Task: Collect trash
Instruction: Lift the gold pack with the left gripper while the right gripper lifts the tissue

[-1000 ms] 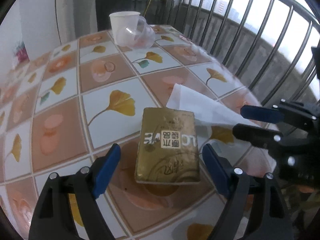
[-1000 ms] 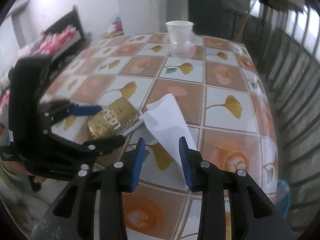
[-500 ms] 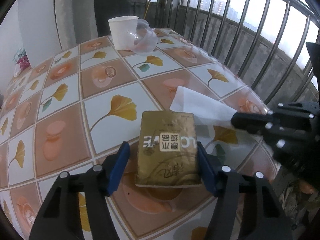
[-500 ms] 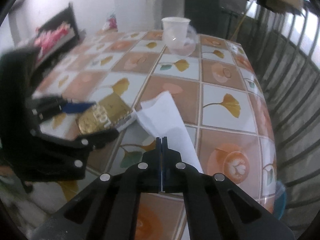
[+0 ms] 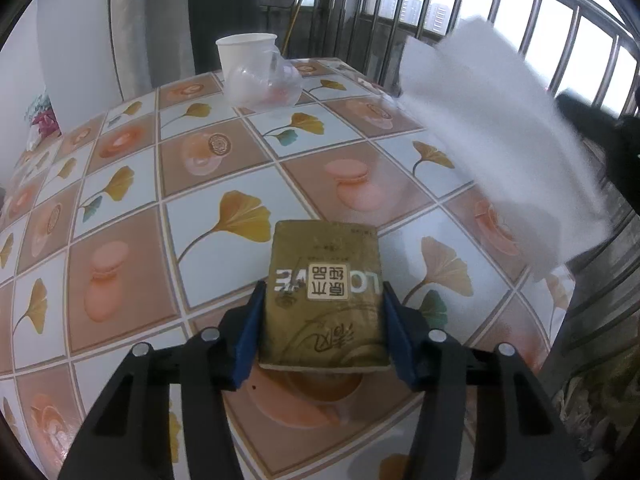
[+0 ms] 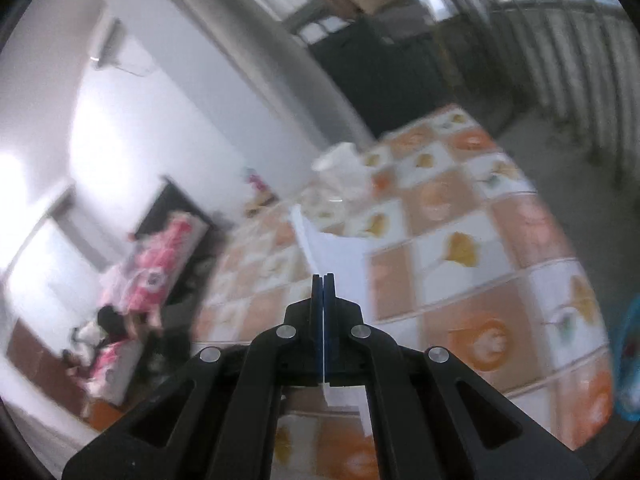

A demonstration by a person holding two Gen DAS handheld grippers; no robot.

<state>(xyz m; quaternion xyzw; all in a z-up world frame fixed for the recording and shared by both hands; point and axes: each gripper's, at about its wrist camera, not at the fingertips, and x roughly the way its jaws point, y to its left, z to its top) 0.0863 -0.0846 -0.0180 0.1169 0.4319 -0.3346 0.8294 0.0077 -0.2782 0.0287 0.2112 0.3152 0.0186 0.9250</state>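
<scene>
A gold tissue pack (image 5: 325,294) lies on the tiled table (image 5: 120,240). My left gripper (image 5: 323,312) is shut on it, one blue pad against each long side. My right gripper (image 6: 323,280) is shut on a white paper tissue (image 6: 332,250) and holds it up in the air, clear of the table. In the left wrist view the same tissue (image 5: 500,140) hangs blurred at the right. A white paper cup (image 5: 245,54) and a clear plastic cup (image 5: 268,86) on its side stand at the table's far end.
A metal railing (image 5: 520,20) runs along the table's right and far side. A blue bin (image 6: 628,360) shows past the table's right edge in the right wrist view. Pink clutter (image 6: 148,276) lies on the floor to the left.
My left gripper closed on the gold pack. My right gripper closed on the tissue, then lifted it off the table and swung up; its view is now tilted and blurred.
</scene>
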